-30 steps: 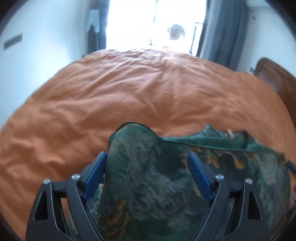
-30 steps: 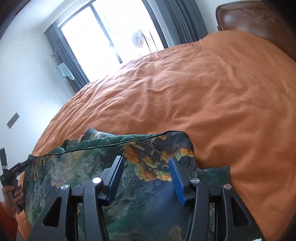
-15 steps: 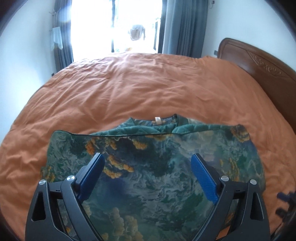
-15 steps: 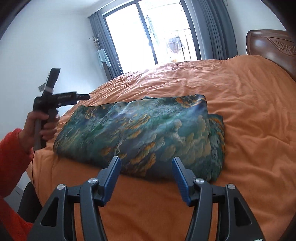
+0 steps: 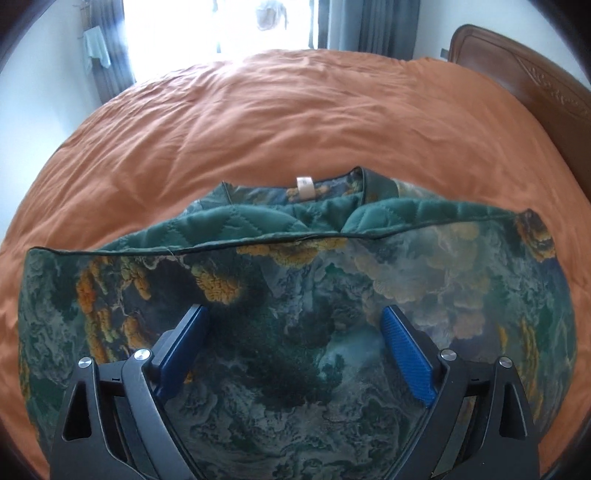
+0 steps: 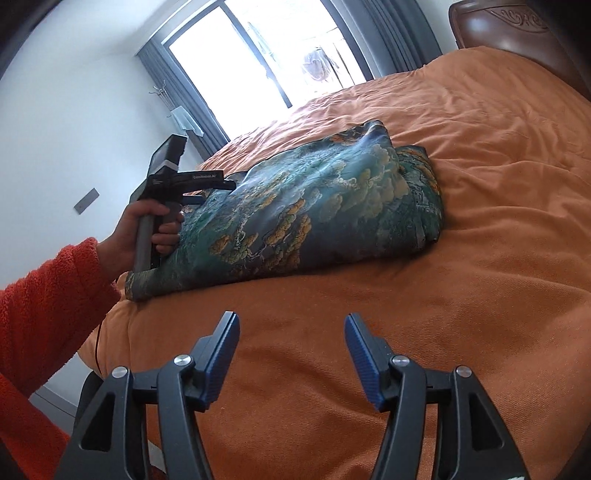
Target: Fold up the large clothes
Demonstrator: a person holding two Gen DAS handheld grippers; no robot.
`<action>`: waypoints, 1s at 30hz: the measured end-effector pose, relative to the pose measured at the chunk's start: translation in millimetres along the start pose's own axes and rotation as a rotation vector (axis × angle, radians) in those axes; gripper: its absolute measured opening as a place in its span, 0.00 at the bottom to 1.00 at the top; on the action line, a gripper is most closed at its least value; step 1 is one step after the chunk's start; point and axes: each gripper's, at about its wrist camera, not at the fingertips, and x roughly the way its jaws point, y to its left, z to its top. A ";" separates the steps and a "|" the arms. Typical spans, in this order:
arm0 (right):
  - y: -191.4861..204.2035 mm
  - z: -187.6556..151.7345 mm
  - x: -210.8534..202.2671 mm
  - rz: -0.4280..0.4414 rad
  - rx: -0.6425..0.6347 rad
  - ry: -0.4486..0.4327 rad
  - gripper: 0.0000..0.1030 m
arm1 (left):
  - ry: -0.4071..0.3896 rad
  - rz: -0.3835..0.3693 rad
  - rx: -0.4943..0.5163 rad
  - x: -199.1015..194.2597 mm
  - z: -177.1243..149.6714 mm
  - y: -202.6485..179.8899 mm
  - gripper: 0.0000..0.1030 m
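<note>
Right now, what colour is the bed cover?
Orange; the bed cover shows best in the right wrist view.

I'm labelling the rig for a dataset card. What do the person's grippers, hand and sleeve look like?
Each gripper, left gripper and right gripper, has black angular linkage arms with silver bolts and blue ribbed finger pads. Seen from the right wrist, the left unit is a black pistol-grip handle with white lettering, held by a bare hand in a fuzzy orange-red sleeve.

Daylight is pouring through a far window (image 6: 266, 55) flanked by grey curtains (image 6: 391, 33); an orange bedspread (image 5: 295, 122) is covering the bed, wooden headboard (image 5: 524, 70) right.
</note>
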 end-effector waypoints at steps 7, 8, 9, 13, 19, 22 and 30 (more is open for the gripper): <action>2.5 -4.5 5.5 0.023 0.011 0.010 0.59 | -0.035 0.024 0.121 -25.7 -34.1 -13.0 0.92; 3.4 -5.1 7.1 0.027 0.014 0.013 0.59 | -0.039 0.026 0.132 -29.5 -40.1 -14.7 0.92; 4.9 -5.5 8.1 0.031 0.016 0.014 0.59 | -0.042 0.025 0.141 -32.5 -45.1 -15.8 0.92; 16.6 -5.1 4.0 0.044 -0.007 0.005 0.59 | -0.059 0.029 0.181 -41.3 -67.1 -22.3 0.92; 26.5 -7.4 -0.6 0.039 -0.046 0.004 0.59 | -0.074 0.016 0.141 -50.3 -89.4 -22.1 0.92; 26.2 -8.3 -2.4 0.039 -0.035 0.002 0.59 | -0.081 0.008 0.129 -55.3 -98.7 -22.7 0.92; 26.8 -7.0 -1.8 0.034 -0.039 0.001 0.59 | -0.090 0.032 0.137 -60.5 -120.9 -30.2 0.94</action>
